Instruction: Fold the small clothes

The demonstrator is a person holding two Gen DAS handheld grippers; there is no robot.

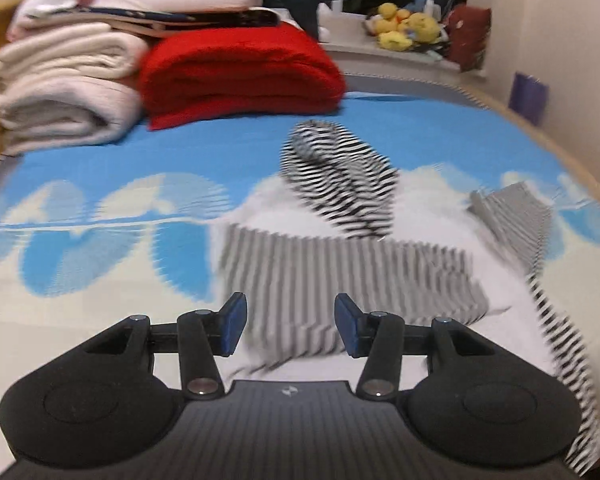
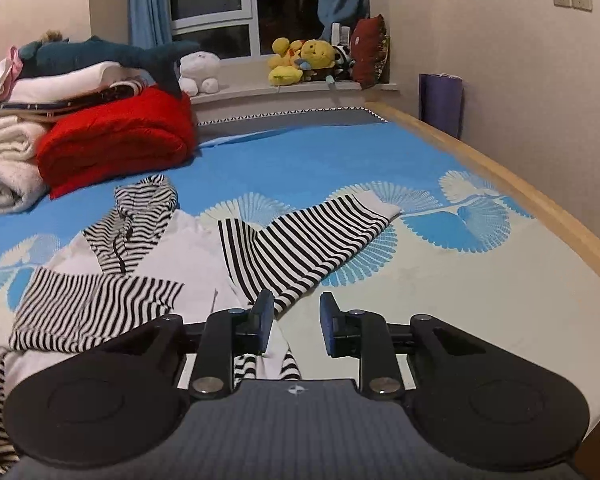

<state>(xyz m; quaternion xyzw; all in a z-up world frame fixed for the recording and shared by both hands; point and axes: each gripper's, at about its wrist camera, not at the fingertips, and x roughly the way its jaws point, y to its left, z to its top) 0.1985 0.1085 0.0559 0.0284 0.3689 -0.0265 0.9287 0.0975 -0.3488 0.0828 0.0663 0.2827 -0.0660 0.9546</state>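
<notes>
On the near half of the bed (image 2: 500, 300), spread over the blue-and-cream sheet, lies the small hooded top (image 2: 188, 252) — white body, black-and-white striped hood, and striped sleeves. Its left sleeve (image 2: 96, 304) is already laid across the chest, while the right sleeve (image 2: 312, 236) stretches out toward the far right, unfolded.

That right sleeve looks like the step in hand. The right gripper (image 2: 296, 320) hovers just over the sleeve's near end, jaws parted and nothing pinched between them. To do it well, I would take the sleeve out by its white cuff (image 2: 384, 204) rather than at the shoulder, lift only enough to clear the cloth, and lay it flat across the chest so it mirrors the other one — no bunching at the seam.

The left gripper (image 1: 288, 324) is also released and empty, over the folded left sleeve; its view is smeared with blur, so finer detail there cannot be told.
</notes>
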